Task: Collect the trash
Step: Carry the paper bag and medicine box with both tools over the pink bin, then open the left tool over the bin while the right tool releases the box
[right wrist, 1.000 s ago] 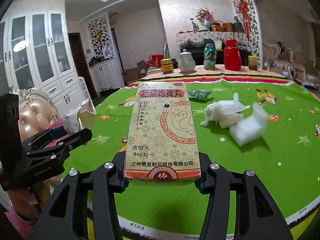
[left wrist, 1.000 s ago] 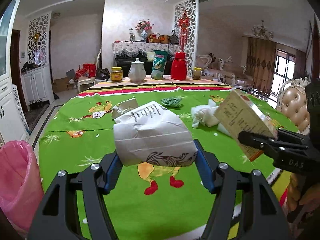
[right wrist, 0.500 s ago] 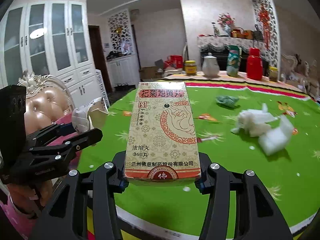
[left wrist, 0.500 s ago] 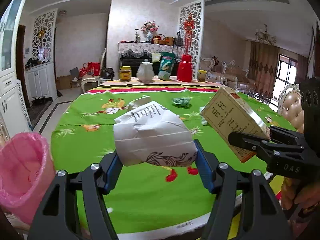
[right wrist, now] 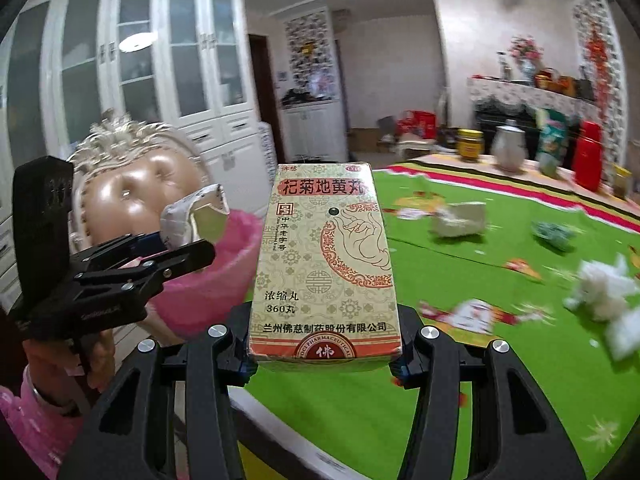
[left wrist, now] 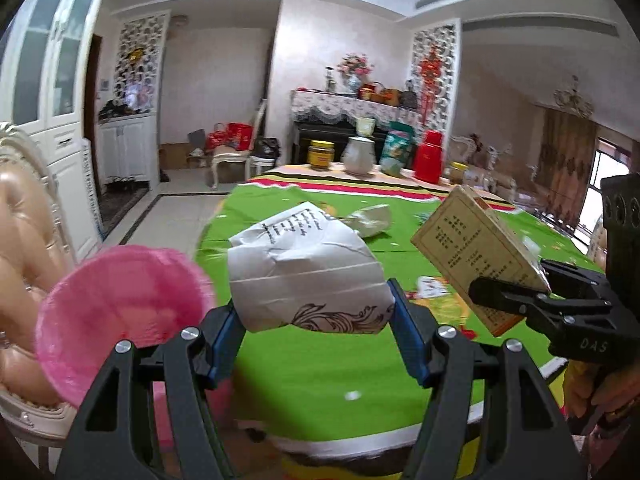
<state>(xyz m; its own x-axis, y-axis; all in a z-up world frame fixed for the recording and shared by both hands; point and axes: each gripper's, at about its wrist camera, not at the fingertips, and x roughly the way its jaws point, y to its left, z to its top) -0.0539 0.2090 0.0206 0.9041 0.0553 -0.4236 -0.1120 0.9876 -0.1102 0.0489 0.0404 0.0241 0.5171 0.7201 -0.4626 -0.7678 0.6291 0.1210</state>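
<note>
My left gripper (left wrist: pixel 316 336) is shut on a crumpled white paper bag (left wrist: pixel 304 276) with black print, held in the air beside the table's near edge. A pink-lined trash bin (left wrist: pixel 120 316) gapes just left of it. My right gripper (right wrist: pixel 324 356) is shut on a beige medicine box (right wrist: pixel 324 256) with red Chinese lettering. In the left wrist view that box (left wrist: pixel 476 256) hangs at the right, above the green tablecloth (left wrist: pixel 320 364). The right wrist view shows the left gripper (right wrist: pixel 188 252) with the bag (right wrist: pixel 196 220) in front of the bin (right wrist: pixel 216 284).
More trash lies on the table: a crumpled paper (right wrist: pixel 460 220), a green wrapper (right wrist: pixel 556 234), white foam pieces (right wrist: pixel 604 292). A padded chair (right wrist: pixel 136 192) stands behind the bin. Jars, a teapot (left wrist: pixel 359 156) and a red flask (left wrist: pixel 427 156) line the far edge.
Both grippers have swung left with their loads, away from the table's middle. The pink bin has come from the left edge to right beside the paper bag.
</note>
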